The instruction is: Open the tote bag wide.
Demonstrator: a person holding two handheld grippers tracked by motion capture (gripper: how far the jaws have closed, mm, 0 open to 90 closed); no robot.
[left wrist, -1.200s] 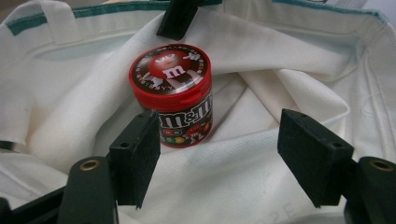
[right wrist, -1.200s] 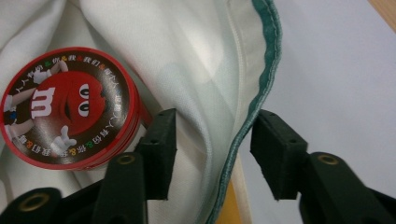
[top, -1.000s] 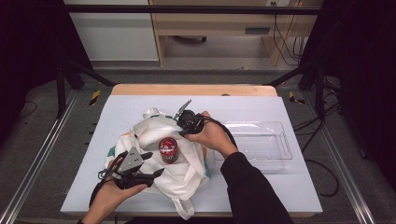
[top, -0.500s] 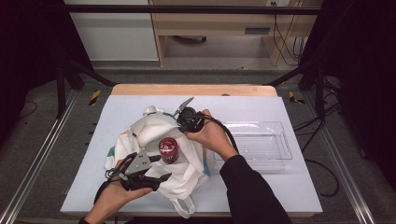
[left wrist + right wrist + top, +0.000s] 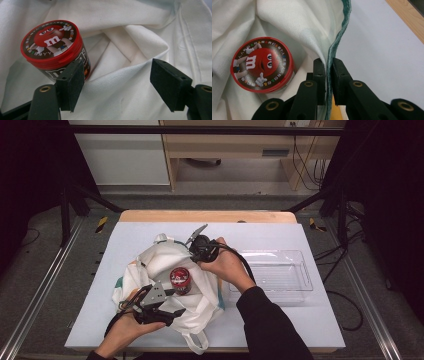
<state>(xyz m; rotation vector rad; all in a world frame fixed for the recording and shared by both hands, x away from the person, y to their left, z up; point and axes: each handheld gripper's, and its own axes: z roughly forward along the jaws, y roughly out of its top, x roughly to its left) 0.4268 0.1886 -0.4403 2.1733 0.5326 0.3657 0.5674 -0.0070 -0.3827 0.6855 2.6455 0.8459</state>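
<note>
While the white cloth tote bag (image 5: 165,280) lies crumpled at the lower middle of the high view on the pale blue worktop (image 5: 280,235), a small round candy tub with a red lid and a dark brown body (image 5: 180,280) stands in its open mouth, ringed by folds of fabric. At the lower left of that view the left gripper (image 5: 172,311) is held in the person's left hand (image 5: 127,332) against the near side of the bag; in the left gripper view its two black fingers (image 5: 71,83) stand wide apart, and they have just spread a little further with nothing pinched between them, only white cloth lying behind the gap. The tub sits in the upper left of that view, tilted, its side just behind the left-hand finger; whether the two touch cannot be told. Near the centre of the high view the right gripper (image 5: 192,247) is carried by the person's right hand (image 5: 227,267), a black sleeve (image 5: 270,325) running to the bottom edge. In the right gripper view its fingers (image 5: 319,75) are clamped on the green-trimmed rim of the bag (image 5: 337,42), the hem rising from between the pads toward the top of the frame, with the tub's lid at the middle left and bare worktop at the right. To the right of the bag in the high view, apart from it, rests a clear plastic rectangular tray (image 5: 302,275). A light wooden edge (image 5: 200,216) borders the worktop's far side.
</note>
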